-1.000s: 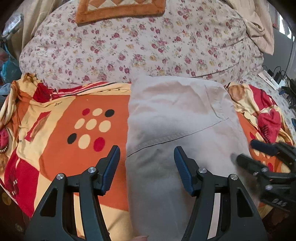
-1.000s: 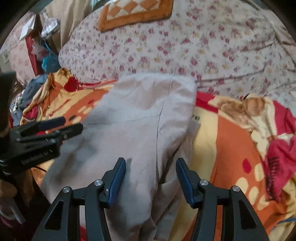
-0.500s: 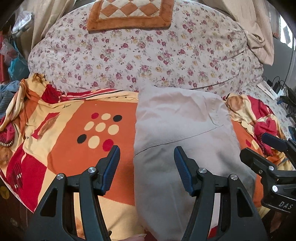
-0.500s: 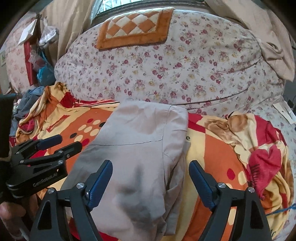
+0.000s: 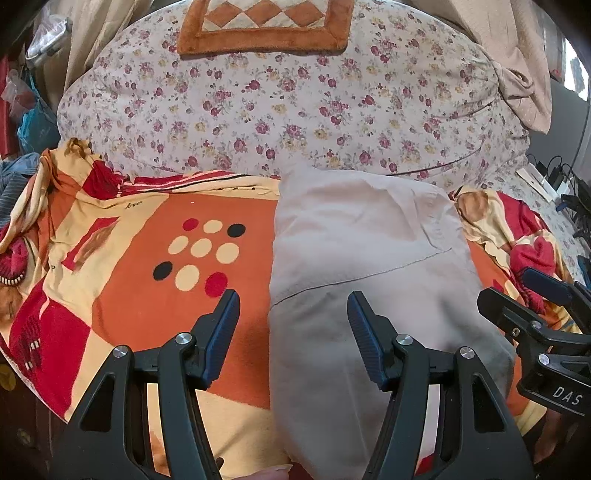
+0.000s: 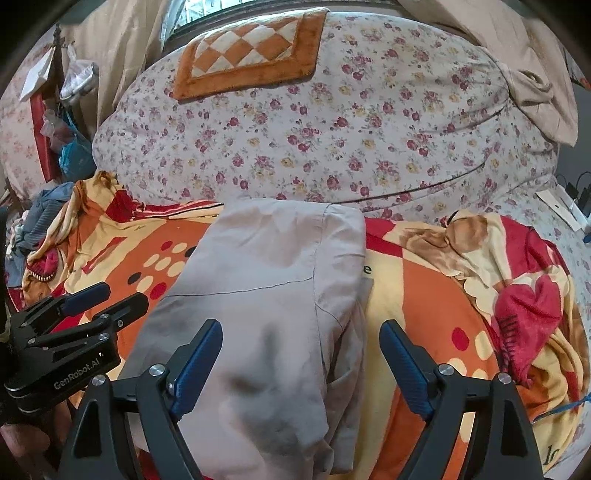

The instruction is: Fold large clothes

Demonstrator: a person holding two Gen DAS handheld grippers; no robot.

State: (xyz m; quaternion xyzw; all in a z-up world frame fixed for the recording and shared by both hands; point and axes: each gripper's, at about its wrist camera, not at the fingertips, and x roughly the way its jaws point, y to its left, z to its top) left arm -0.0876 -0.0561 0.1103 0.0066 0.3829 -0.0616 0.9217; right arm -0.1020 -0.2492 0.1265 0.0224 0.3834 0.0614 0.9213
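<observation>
A beige folded garment point(image 5: 362, 258) lies lengthwise on the orange patterned blanket point(image 5: 140, 280); it also shows in the right wrist view point(image 6: 266, 288). My left gripper point(image 5: 293, 314) is open and empty, raised over the garment's left edge near its near end. My right gripper point(image 6: 301, 343) is open wide and empty, over the garment's right edge. The right gripper shows at the right side of the left wrist view point(image 5: 524, 295), the left gripper at the left side of the right wrist view point(image 6: 107, 299).
A big floral-covered quilt pile point(image 5: 288, 107) rises behind the blanket with an orange checkered mat point(image 5: 262, 26) on top. Clothes and bags point(image 6: 55, 155) are piled at the left. Cables and a power strip point(image 5: 550, 181) lie at the right.
Both grippers have pulled back and up from the garment. The right gripper's jaws have opened wider. The garment lies still.
</observation>
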